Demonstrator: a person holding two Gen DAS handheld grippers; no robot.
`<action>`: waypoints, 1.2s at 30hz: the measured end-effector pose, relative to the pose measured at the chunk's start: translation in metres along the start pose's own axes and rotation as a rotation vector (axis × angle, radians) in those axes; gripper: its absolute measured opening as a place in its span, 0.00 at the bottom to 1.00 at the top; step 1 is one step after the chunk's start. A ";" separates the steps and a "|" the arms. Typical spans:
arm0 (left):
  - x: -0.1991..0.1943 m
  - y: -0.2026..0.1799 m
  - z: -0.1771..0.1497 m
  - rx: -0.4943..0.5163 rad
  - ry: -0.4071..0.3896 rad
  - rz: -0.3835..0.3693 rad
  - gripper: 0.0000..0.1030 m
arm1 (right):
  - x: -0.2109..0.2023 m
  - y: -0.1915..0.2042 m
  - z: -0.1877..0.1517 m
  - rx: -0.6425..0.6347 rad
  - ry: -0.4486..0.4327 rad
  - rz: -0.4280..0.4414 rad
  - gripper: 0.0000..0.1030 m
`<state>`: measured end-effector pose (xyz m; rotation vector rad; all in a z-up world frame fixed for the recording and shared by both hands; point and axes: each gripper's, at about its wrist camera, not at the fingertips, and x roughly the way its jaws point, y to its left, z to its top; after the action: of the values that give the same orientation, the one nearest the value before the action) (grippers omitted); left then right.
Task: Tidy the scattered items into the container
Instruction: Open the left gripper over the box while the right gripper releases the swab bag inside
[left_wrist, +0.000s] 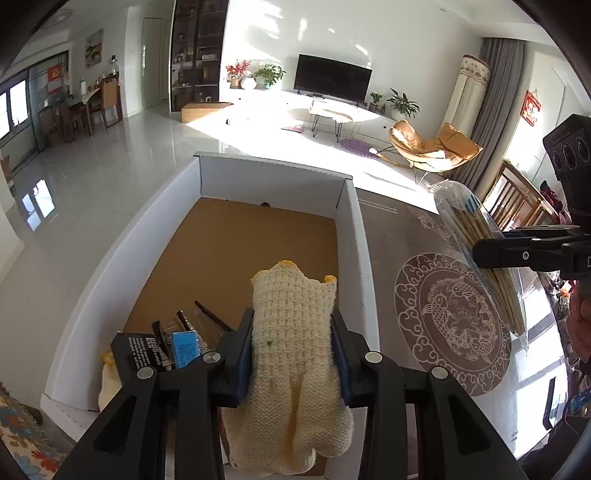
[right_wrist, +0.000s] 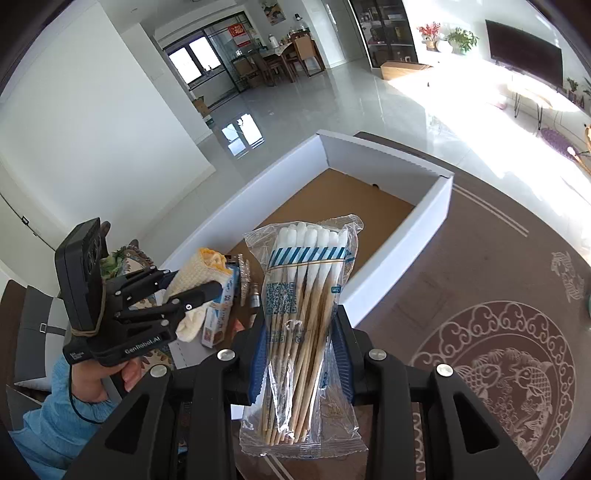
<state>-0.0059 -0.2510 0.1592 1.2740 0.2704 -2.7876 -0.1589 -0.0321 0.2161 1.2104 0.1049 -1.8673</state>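
Observation:
My left gripper (left_wrist: 291, 325) is shut on a cream knitted cloth (left_wrist: 291, 354) with a yellow edge, held over the near end of the white cardboard box (left_wrist: 273, 177), which has a brown floor. In the right wrist view my right gripper (right_wrist: 301, 317) is shut on a clear bag of cotton swabs (right_wrist: 303, 295), which stands upright in front of the box (right_wrist: 388, 155). The right gripper (left_wrist: 491, 254) with its swab bag (left_wrist: 476, 229) hangs to the right of the box. The left gripper (right_wrist: 207, 291) with the cloth (right_wrist: 195, 269) is at the box's near left corner.
A black packet (left_wrist: 142, 349), a blue item (left_wrist: 186, 345) and a small carton (right_wrist: 221, 314) lie at the box's near end. The box stands on a brown table mat with a round fish pattern (left_wrist: 454, 321). A hand in a blue sleeve (right_wrist: 55, 417) holds the left gripper.

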 end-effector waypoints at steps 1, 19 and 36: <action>0.005 0.007 -0.005 -0.008 0.014 0.013 0.36 | 0.018 0.010 0.007 0.000 0.014 0.024 0.32; -0.004 0.026 -0.028 -0.057 -0.093 0.340 0.97 | 0.104 0.025 -0.005 -0.130 0.072 -0.215 0.88; -0.040 0.013 -0.050 -0.197 -0.148 0.371 1.00 | 0.097 0.043 -0.026 -0.321 0.091 -0.307 0.89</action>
<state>0.0588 -0.2553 0.1555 0.9560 0.2606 -2.4542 -0.1234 -0.1061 0.1435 1.0981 0.6479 -1.9594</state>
